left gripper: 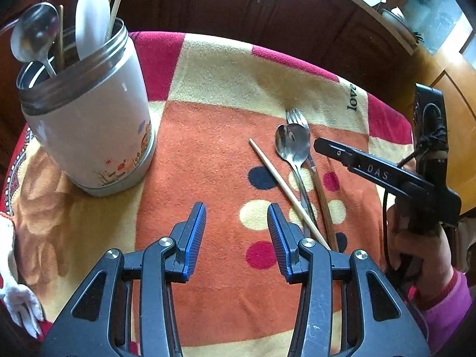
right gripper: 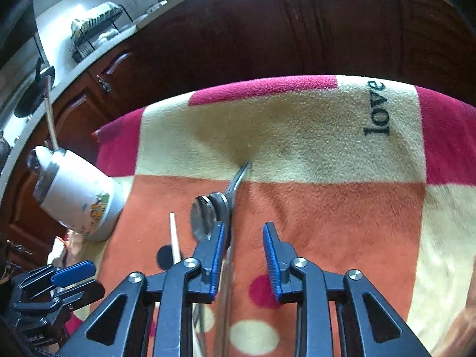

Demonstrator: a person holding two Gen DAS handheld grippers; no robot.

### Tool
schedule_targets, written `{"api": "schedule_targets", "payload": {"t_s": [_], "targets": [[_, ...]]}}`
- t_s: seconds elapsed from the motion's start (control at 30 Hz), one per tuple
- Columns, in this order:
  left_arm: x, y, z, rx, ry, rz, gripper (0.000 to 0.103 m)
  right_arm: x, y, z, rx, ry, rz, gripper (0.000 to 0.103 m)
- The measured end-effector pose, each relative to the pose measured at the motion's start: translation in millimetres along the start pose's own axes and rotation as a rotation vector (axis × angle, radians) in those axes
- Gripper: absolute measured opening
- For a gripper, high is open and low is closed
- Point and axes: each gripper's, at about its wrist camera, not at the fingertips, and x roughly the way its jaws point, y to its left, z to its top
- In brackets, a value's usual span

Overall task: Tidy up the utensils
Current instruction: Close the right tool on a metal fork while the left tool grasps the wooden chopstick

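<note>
The spoon (right gripper: pixel 203 218), fork and chopstick (long axes toward twelve o'clock) are lain nearest the empty, open right gripper (right gripper: pixel 242 255), at eleven o'clock; the left gripper (left gripper: pixel 236 238) is likewise held open.

Bright daylight, soft shadows; heavy fisheye warping, edges dark, blurred.

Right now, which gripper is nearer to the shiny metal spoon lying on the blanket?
Right. The right gripper hovers open just over the metal spoon, its left finger beside the bowl. The left gripper, also open, stands off to the spoon's left, nearer the handle ends.
</note>
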Motion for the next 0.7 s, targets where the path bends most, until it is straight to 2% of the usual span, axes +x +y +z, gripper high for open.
{"api": "schedule_targets", "payload": {"t_s": [0.13, 0.27, 0.37, 0.5, 0.63, 0.7], "targets": [[6, 2, 1, -0.011, 0.016, 0.002, 0.042, 6, -2, 8, -0.003, -0.003, -0.004, 0.025], [8, 2, 2, -0.009, 0.02, -0.004, 0.042, 15, -3, 19, 0.032, 0.001, 0.049, 0.025], [9, 2, 4, -0.009, 0.025, -0.004, 0.042, 27, 2, 24, 0.028, 0.028, 0.056, 0.023], [10, 1, 10, -0.014, 0.024, -0.008, 0.042, 38, 4, 29, 0.064, 0.042, 0.135, 0.012], [12, 0, 13, -0.014, 0.02, -0.012, 0.042, 35, -10, 25, 0.15, 0.031, 0.23, 0.01], [15, 0, 13, -0.018, 0.026, -0.015, 0.042, 32, -21, 20, 0.198, 0.024, 0.251, 0.009]]}}
